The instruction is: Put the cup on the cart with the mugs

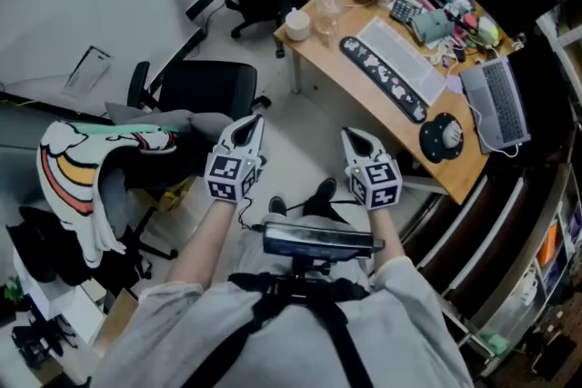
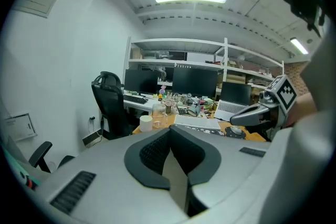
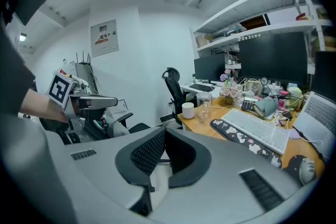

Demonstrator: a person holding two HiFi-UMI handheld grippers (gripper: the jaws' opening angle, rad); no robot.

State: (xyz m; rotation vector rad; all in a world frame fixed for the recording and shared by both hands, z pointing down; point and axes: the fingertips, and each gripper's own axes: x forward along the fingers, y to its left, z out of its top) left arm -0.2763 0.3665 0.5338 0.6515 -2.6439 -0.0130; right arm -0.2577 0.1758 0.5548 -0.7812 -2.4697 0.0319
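A white cup stands at the near corner of the wooden desk, with a clear glass cup just beside it. Both also show in the left gripper view, the white cup and the glass, and in the right gripper view, the white cup and the glass. My left gripper and right gripper are held side by side over the floor, well short of the desk. Each has its jaws shut with nothing between them.
On the desk lie a keyboard, a laptop, a mouse and much clutter. A black office chair stands left of the desk. A chair draped with striped cloth is at far left. Shelving lines the right.
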